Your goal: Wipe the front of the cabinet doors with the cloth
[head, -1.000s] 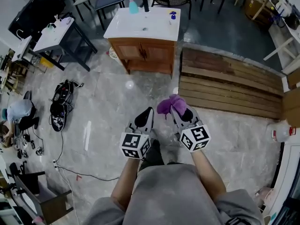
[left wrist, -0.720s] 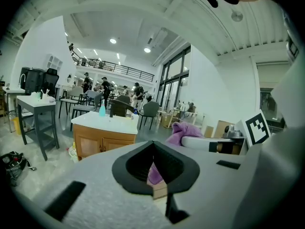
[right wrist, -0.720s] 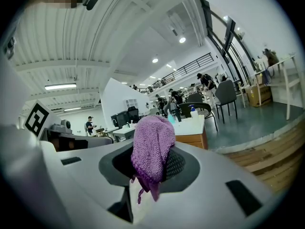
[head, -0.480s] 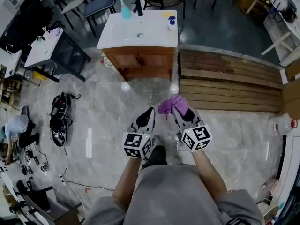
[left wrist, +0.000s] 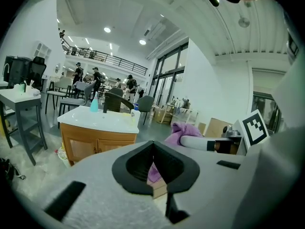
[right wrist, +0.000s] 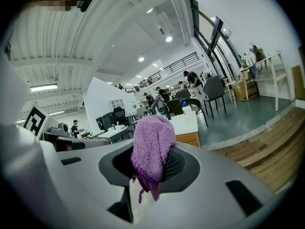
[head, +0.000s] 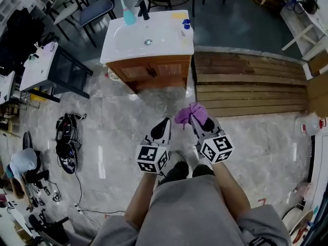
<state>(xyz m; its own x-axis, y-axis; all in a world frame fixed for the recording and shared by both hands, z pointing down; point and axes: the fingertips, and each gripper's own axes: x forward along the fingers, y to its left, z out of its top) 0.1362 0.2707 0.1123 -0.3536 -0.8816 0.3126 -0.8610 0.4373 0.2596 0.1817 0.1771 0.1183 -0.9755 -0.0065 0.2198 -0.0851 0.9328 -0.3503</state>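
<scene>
A wooden cabinet (head: 150, 72) with two front doors and a white sink top stands a few steps ahead of me; in the left gripper view the cabinet (left wrist: 97, 144) sits at centre left, and the right gripper view shows only its edge. My right gripper (head: 197, 121) is shut on a purple cloth (head: 190, 114), which bunches over its jaws as the purple cloth (right wrist: 151, 149) in the right gripper view. My left gripper (head: 162, 127) is beside it, jaws closed with nothing between them. Both are held at waist height, well short of the doors.
On the sink top stand a teal bottle (head: 127, 15), a black tap (head: 142, 8) and a small blue-capped bottle (head: 184, 26). Wooden decking (head: 246, 88) lies right of the cabinet. A black bag and cables (head: 67, 142) lie on the floor at left. Tables and chairs are behind.
The cabinet has come nearer and lower in the head view as I walk toward it. Both grippers keep their pose, the cloth still held.
</scene>
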